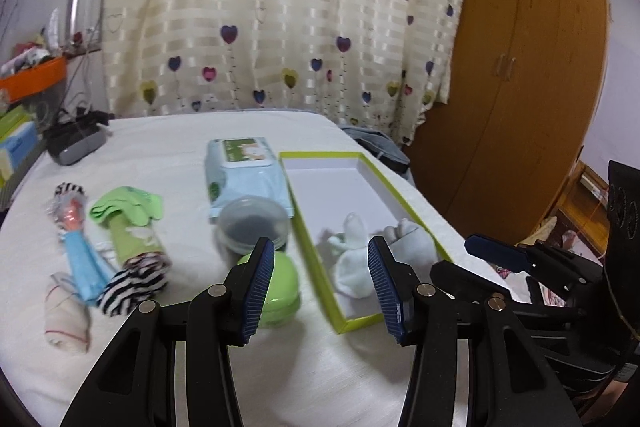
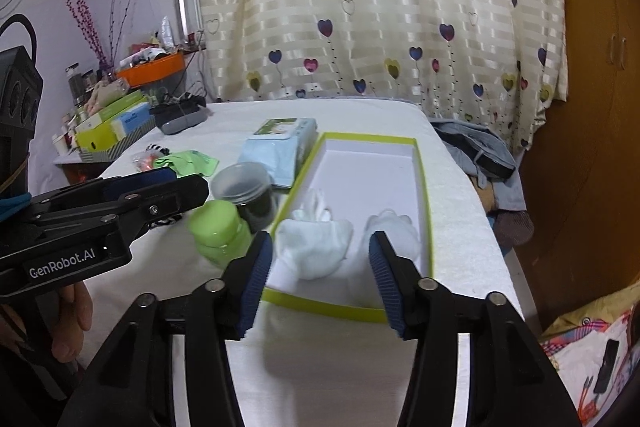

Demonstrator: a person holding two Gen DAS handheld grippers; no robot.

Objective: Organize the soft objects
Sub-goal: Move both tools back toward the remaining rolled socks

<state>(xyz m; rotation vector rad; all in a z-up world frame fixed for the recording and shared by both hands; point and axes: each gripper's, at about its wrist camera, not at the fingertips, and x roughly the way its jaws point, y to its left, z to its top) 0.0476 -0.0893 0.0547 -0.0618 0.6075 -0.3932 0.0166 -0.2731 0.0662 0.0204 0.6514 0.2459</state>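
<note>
Both pairs of fingers stand wide apart and hold nothing: the left gripper (image 1: 320,291) hovers over the tabletop (image 1: 304,371) between the green tub (image 1: 282,287) and the box (image 1: 320,267), and the right gripper (image 2: 320,285) hangs just short of the box's near wall (image 2: 320,307). Two white socks (image 1: 352,263) (image 2: 394,233) already lie in the near end of the box. The rolled socks left to sort lie well to the left: a striped roll (image 1: 132,283), a blue one (image 1: 86,267), a pale one (image 1: 66,323) and a green cloth (image 1: 128,209). The likely trouble, as I judge it, is a leftward reach clipping the green tub or the clear-lidded jar (image 1: 254,223), which stand touching and could topple or slide. The light box may also shift if a finger catches its thin wall, and a loose roll could unfurl when pinched at one end. The left gripper's body reads "GenRobot.AI" (image 2: 62,265). The wipes pack (image 1: 246,179) has a green label, too blurred to read.
</note>
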